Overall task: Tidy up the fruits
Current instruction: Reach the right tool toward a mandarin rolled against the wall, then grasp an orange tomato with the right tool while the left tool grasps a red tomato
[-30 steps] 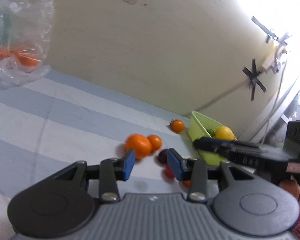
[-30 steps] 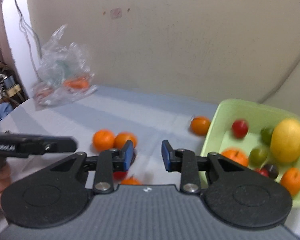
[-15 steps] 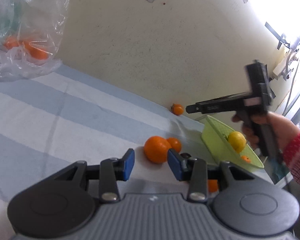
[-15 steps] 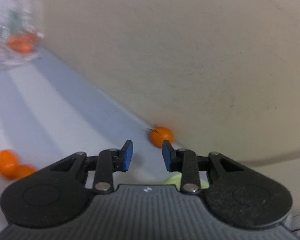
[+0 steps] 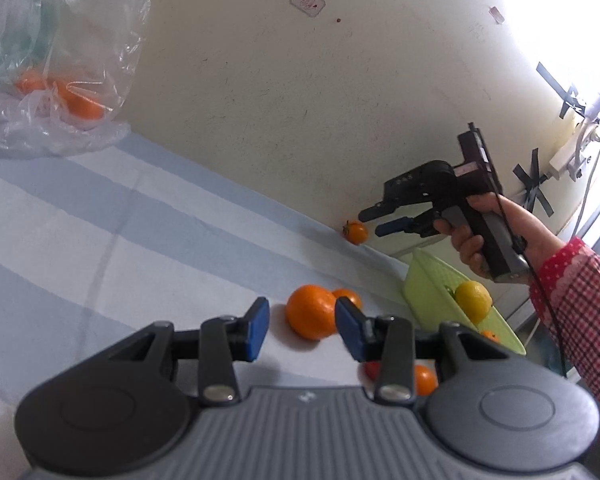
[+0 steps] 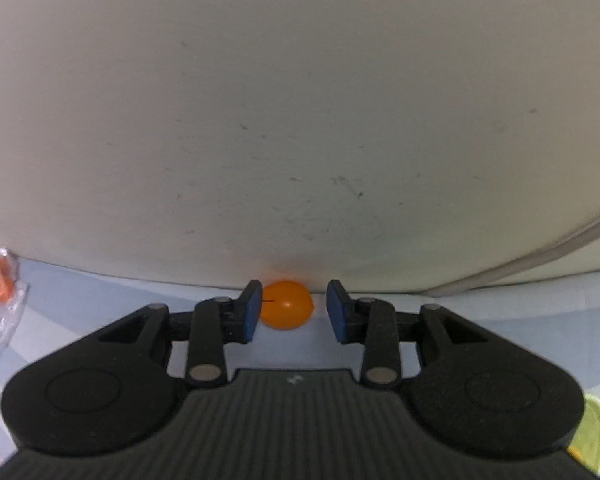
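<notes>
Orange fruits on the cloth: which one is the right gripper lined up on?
The small orange tomato lying alone against the wall, apart from the pair of oranges near the left gripper. The right gripper has just been opening; its pads flank it.

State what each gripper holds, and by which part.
Nothing is held. The right gripper, opening, frames the small orange fruit ungripped; the left gripper is empty.

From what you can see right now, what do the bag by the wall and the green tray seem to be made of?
The bag looks like thin clear plastic film: glossy, crumpled, and the orange fruit inside shows through. The green tray seems to be rigid moulded plastic with a smooth, slightly shiny, even light green surface and a thin rim; whether it is perforated I cannot tell from here.
</notes>
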